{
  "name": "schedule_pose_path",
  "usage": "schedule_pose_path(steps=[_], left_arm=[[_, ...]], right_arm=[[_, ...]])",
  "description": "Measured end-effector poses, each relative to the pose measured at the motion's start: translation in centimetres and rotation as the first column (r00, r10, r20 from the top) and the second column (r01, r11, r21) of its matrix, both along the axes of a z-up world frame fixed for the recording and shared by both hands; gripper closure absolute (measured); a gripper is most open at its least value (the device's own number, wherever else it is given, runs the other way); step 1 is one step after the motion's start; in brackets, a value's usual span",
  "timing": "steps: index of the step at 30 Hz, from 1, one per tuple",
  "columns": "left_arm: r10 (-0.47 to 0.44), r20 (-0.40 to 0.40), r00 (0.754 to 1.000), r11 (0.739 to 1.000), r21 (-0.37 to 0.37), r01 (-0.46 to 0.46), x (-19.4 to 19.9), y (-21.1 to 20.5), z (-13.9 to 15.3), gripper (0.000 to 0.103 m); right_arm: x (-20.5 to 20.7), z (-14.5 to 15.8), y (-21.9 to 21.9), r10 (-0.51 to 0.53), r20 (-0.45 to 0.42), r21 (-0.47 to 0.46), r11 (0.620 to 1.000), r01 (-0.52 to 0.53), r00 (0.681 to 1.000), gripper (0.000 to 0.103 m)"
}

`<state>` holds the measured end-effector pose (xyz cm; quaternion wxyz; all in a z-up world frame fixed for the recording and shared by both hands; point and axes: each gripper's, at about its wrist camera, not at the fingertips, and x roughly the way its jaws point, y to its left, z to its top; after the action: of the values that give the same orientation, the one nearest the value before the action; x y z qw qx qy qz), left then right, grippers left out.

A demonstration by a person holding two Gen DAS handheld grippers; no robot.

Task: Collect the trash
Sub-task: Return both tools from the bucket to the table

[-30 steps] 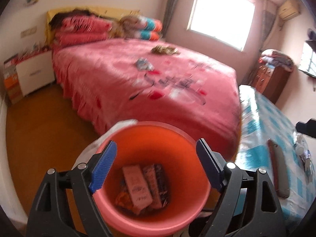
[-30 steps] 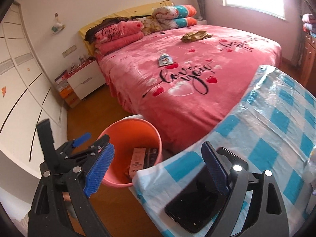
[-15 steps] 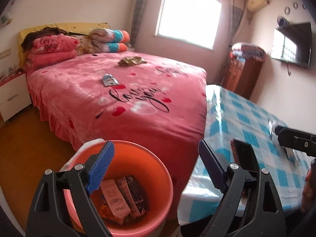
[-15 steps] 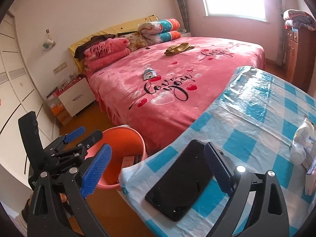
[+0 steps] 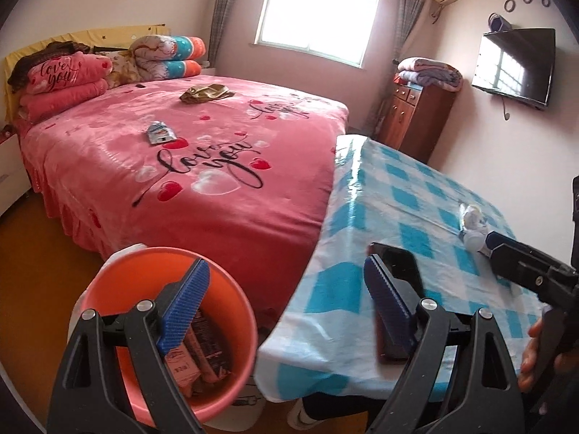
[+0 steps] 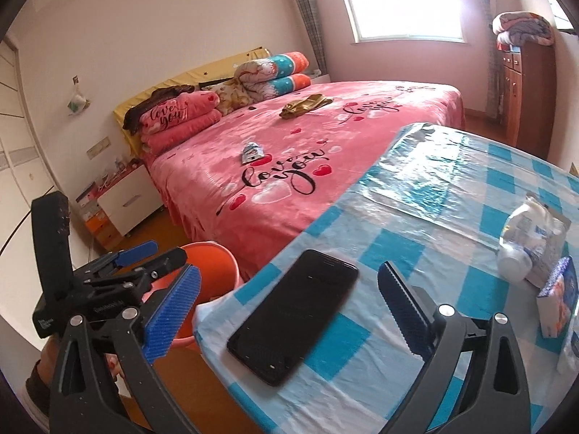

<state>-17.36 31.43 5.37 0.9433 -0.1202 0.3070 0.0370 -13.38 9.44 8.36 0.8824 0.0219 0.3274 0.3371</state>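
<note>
Hovering empty: left gripper (image 5: 286, 307) agape above orange bucket (image 5: 231, 303), likely parked there for drops | right gripper (image 6: 289, 311) jaws opening, nothing between, over checked table (image 6: 452, 188) | trash: one crushed bottle (image 6: 524, 235) and one small carton (image 6: 559, 296) on table, two wrappers on bed (image 5: 108, 166) | one phone (image 6: 293, 311), apparently not trash.

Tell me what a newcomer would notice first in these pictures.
The big pink bed with "love you" lettering fills the middle of the room, with a small wrapper lying on it. Beside its foot stands an orange bucket already holding packets. Nearer, a black phone lies on the blue-checked table, with a plastic bottle toward its right side.
</note>
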Motion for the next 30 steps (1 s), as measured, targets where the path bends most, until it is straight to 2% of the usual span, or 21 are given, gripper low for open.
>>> schedule_pose_path(steps=[15, 30], left_arm=[[-0.059, -0.019, 0.998, 0.997, 0.053, 0.060, 0.6, -4.9, 1.5, 0.015], [-0.163, -0.044, 0.986, 0.983, 0.074, 0.166, 1.7, -10.3, 1.9, 0.015]], right_arm=[[0.0, -0.9, -5.6, -0.071, -0.022, 0.066, 0.995, 0.072, 0.997, 0.005], [0.3, -1.9, -10.4, -0.143, -0.043, 0.076, 0.986, 0.146, 0.989, 0.005]])
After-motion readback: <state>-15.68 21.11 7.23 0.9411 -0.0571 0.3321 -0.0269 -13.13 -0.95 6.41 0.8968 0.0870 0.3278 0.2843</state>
